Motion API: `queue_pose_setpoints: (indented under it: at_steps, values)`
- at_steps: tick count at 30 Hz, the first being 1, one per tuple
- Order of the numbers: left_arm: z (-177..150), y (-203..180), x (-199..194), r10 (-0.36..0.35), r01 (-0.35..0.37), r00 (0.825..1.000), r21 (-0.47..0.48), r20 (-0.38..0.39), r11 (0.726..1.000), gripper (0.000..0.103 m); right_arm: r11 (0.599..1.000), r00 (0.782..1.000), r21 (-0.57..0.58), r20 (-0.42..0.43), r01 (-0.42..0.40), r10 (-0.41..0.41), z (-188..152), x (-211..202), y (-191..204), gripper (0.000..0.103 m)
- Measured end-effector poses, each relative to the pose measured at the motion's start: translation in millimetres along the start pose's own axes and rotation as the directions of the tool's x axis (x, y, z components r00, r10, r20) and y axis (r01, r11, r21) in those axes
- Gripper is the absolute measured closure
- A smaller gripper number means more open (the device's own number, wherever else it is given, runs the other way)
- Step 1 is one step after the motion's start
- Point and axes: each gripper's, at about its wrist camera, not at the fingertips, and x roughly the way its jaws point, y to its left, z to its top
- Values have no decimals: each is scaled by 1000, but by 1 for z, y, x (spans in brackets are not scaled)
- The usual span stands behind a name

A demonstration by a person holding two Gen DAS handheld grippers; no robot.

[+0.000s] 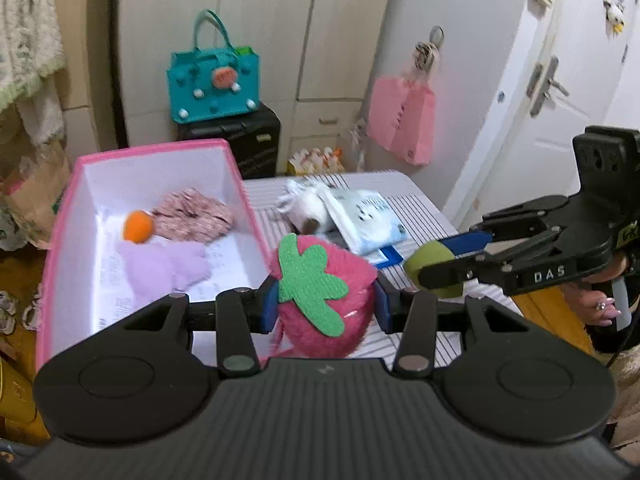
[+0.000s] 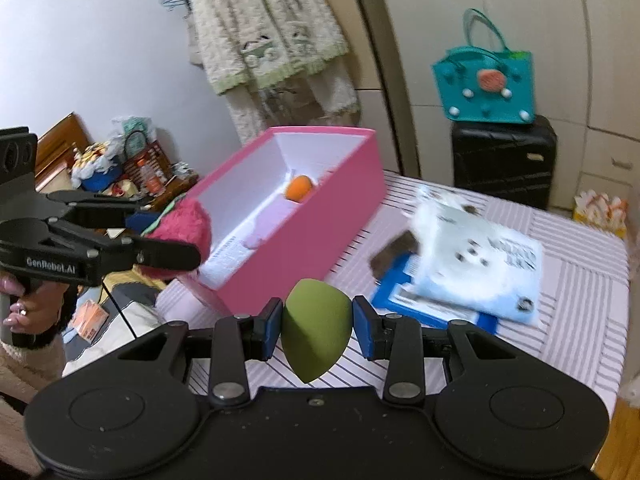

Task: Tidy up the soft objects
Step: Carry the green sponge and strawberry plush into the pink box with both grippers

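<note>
Both grippers are mid-carry: the left gripper (image 1: pixel 326 306) pinches a pink plush strawberry (image 1: pixel 324 300) beside the pink box (image 1: pixel 60 216), the right gripper (image 2: pixel 316 330) pinches a green sponge (image 2: pixel 316 332) above the striped table (image 2: pixel 568 280); next, likely drop both in the box.

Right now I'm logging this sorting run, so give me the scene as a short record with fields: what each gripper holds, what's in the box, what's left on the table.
left gripper: shut on fuzzy pink strawberry plush with green felt leaf, beside the box's near corner
right gripper: shut on olive-green teardrop makeup sponge, above the table
open pink cardboard box: holds orange ball, floral fabric scrunchie, lilac plush piece
striped table: white plush toy, pale blue printed packet
</note>
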Motion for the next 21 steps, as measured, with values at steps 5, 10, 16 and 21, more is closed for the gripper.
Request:
queue_pose_setpoints:
  at_steps: [5,10,16,21]
  values:
    - [-1,31,-21,16,-13,999,-62,48,998,58,998,1000,-57,-23,-16,15,16,14,23,60]
    - [3,68,-21,73,-69,997,-122,36,990,58,994,999,-104,-15,-41,39,33,25,40,60]
    - [9,109,6,105,-111,994,-156,-43,981,58,978,997,-198,-48,-72,64,54,58,64,60]
    - [13,121,43,86,-102,987,-120,-132,987,58,948,999,-317,-28,-33,25,79,85,79,60]
